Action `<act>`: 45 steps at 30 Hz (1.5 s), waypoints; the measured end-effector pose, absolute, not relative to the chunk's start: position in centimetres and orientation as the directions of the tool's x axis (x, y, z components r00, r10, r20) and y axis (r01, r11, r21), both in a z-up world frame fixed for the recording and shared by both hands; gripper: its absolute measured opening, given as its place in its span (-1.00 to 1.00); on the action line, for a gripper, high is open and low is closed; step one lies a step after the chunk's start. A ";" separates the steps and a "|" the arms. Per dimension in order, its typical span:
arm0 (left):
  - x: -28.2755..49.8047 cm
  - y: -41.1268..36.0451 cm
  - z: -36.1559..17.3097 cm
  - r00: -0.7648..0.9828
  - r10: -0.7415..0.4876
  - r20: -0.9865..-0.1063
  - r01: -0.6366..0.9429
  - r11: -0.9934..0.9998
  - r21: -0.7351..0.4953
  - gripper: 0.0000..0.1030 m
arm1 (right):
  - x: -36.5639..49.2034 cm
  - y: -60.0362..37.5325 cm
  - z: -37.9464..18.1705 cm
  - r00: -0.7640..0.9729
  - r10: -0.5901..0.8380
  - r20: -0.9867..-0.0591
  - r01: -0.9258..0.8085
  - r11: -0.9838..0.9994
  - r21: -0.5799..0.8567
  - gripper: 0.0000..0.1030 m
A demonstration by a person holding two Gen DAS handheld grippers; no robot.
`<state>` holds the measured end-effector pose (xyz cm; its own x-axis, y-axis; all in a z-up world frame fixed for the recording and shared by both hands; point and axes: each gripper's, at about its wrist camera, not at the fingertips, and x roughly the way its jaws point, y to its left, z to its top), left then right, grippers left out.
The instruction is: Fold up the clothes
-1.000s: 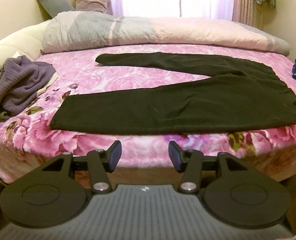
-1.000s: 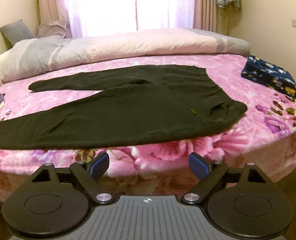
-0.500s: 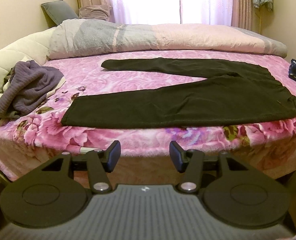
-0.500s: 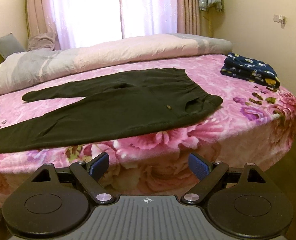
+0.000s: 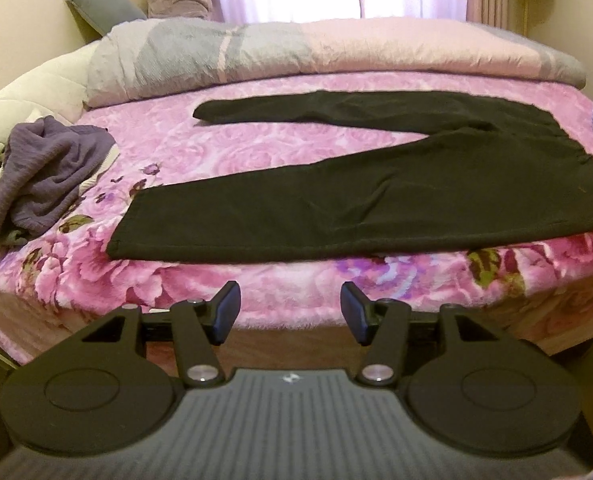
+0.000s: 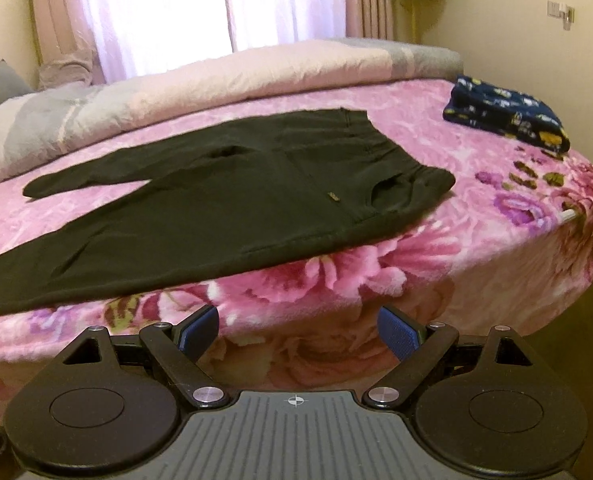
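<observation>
Black trousers [image 5: 336, 196] lie flat on the pink floral bed [image 5: 256, 292], legs spread apart and pointing left, waistband at the right. They also show in the right wrist view [image 6: 216, 208], with the waistband [image 6: 424, 176] toward the right. My left gripper [image 5: 290, 312] is open and empty, off the bed's front edge, below the near leg. My right gripper [image 6: 298, 330] is open and empty, off the front edge, below the hip part of the trousers.
A crumpled purple garment [image 5: 44, 172] lies at the bed's left. A folded navy patterned garment [image 6: 504, 114] sits at the far right. A rolled grey-pink duvet [image 5: 296, 52] runs along the back, with pillows and a curtained window behind. A wall stands at the right.
Both grippers first backed away from the bed, then the left one came closer again. The right one has swung its view left and tilted. The trousers have not moved.
</observation>
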<state>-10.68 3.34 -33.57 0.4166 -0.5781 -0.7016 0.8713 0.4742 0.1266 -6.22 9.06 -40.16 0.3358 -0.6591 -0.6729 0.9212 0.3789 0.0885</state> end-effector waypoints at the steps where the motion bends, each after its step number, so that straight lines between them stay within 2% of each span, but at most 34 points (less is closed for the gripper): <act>1: -10.5 2.9 -33.7 0.414 -0.572 -0.708 0.872 0.473 0.128 0.00 | -6.0 8.7 -40.2 0.334 -0.655 -0.678 0.921 0.379 0.088 0.73; 12: -7.5 -0.7 -35.2 0.379 -0.521 -0.765 0.873 0.476 0.108 0.00 | -4.6 4.7 -40.8 0.291 -0.622 -0.727 0.926 0.375 0.050 0.73; 24: -2.7 -1.6 -37.4 0.370 -0.466 -0.803 0.845 0.529 0.082 0.00 | -7.1 0.3 -43.4 0.214 -0.559 -0.801 0.950 0.310 0.038 0.73; 33: -2.4 -5.5 -36.0 0.334 -0.524 -0.783 0.889 0.452 0.077 0.00 | -7.7 -3.2 -41.4 0.338 -0.561 -0.756 0.900 0.428 0.085 0.73; 38: -2.4 -9.6 -36.3 0.274 -0.565 -0.778 0.924 0.379 0.050 0.00 | -6.9 -7.0 -41.6 0.452 -0.505 -0.735 0.850 0.494 0.183 0.73; 45: -1.4 -19.9 -37.6 0.121 -0.631 -0.766 0.985 0.172 0.013 0.00 | -1.1 -17.3 -42.0 0.516 -0.447 -0.731 0.728 0.679 0.098 0.72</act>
<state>-1.38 -19.91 -37.58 0.1206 -0.6310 -0.7663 0.9850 0.1720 0.0134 -1.13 -17.34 -41.99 0.5157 -0.4471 -0.7308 0.7276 0.6790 0.0980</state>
